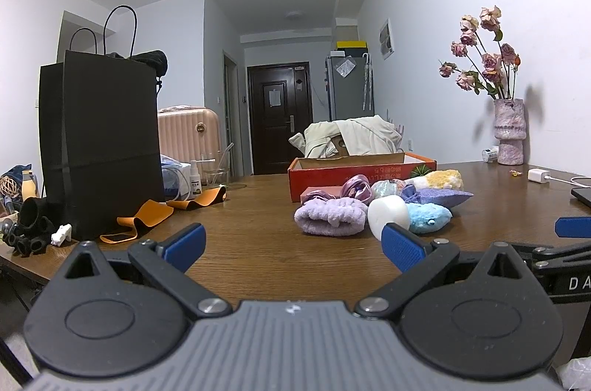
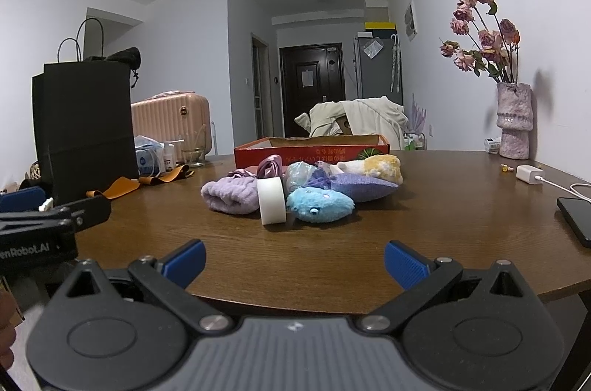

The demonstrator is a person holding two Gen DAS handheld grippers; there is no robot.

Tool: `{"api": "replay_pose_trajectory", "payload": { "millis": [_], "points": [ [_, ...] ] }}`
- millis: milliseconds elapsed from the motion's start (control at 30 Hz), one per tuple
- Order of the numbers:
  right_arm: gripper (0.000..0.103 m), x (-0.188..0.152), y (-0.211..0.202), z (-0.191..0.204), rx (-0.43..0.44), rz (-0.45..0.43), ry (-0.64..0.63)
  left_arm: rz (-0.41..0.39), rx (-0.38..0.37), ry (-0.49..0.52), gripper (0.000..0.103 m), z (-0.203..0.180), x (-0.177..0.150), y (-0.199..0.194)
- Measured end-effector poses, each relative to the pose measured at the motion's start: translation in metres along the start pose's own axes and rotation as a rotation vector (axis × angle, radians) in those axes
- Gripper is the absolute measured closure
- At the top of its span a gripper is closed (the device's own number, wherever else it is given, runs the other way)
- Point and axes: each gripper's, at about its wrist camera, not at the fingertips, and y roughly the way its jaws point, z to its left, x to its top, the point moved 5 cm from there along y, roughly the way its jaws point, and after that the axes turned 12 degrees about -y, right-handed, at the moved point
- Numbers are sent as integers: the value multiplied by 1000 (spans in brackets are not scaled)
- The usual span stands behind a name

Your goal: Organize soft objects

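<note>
Left gripper (image 1: 293,249): held low over the near edge of the table, its blue-padded fingers (image 1: 186,245) spread wide apart with nothing between them; it is also seen at the left edge of the right wrist view.
Right gripper (image 2: 294,263): likewise held above the near table edge, fingers set wide apart and empty; one blue pad of it is seen at the right edge of the left wrist view.
Wooden table (image 2: 424,236): brown and glossy; the soft objects are gathered on it, ahead of both grippers and well apart from them.
Soft objects: a cluster lying just in front of the orange box, the pieces touching one another.
Lilac fluffy cloth (image 2: 231,195): placed at the left of the cluster, rolled or folded.
White roll (image 2: 272,201): stood on its edge between the lilac cloth and the blue plush.
Blue plush toy (image 2: 319,204): laid at the front right of the cluster, beside the roll.
Purple pouch (image 2: 364,186): laid behind the blue plush, with a drawstring showing.
Yellow-and-white plush (image 2: 380,167): rested behind the pouch, against the box.
Orange box (image 2: 314,151): a shallow open box, set directly behind the cluster.
Black paper bag (image 1: 107,143): stood upright at the table's left.
Vase of dried roses (image 2: 513,121): placed at the far right by the wall.
Phone (image 2: 578,219): laid flat at the right edge.
</note>
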Motion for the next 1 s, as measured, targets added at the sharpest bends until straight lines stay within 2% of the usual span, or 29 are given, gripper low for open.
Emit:
{"api": "replay_pose_trajectory", "payload": {
  "millis": [1000],
  "points": [
    [0,2,-3,-2,-8,0,5,2,-2,7,0,-1,-1,0]
  ]
}}
